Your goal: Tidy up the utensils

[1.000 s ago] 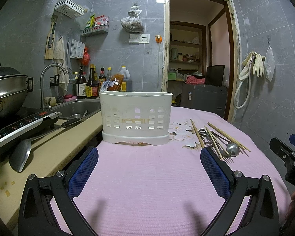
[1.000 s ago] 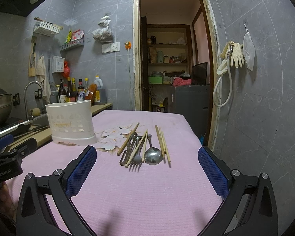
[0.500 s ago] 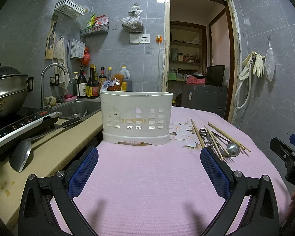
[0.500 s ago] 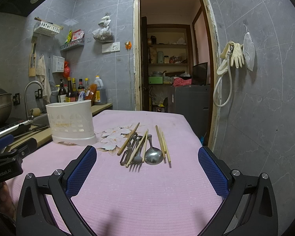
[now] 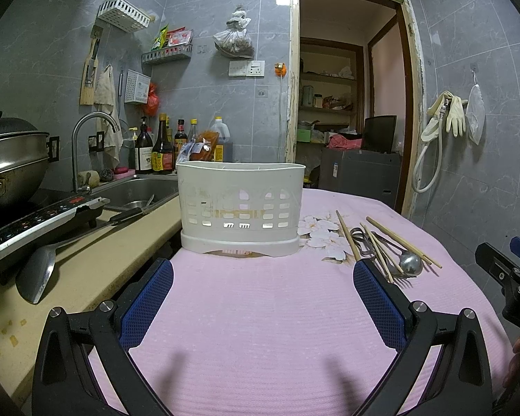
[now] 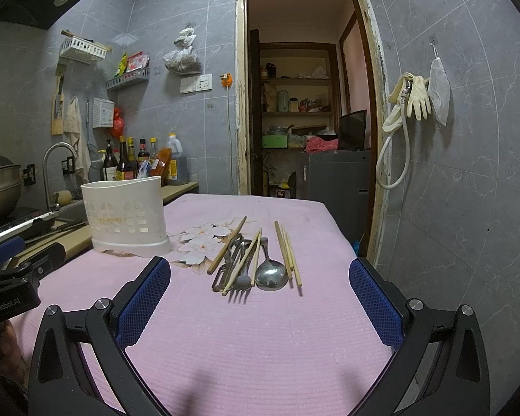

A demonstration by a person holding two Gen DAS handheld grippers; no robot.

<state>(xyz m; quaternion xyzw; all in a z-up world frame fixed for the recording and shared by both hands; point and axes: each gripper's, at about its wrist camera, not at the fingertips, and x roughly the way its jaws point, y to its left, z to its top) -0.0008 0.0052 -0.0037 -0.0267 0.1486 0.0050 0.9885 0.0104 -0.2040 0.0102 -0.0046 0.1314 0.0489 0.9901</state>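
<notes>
Two grippers are in my hands, and both hang above the pink cloth with nothing between their fingers. My left gripper has its blue pads spread wide and faces the white utensil holder, which stands upright on the cloth at its edge beside the counter. My right gripper is just as wide and looks straight at the utensil pile, which lies flat on the cloth to the right of the holder and well apart from it.

In the pile I count one spoon, one fork, and what look like five wooden chopsticks: one at the left, two crossed over the metal pieces, two at the right. More dark metal handles lie underneath, tangled, and I cannot tell how many.

Between the right gripper and the pile only bare cloth shows. Off the cloth, a spatula rests on the counter, a faucet stands over the sink, and a row of bottles lines the wall behind the holder. A steel pot sits at far left.
</notes>
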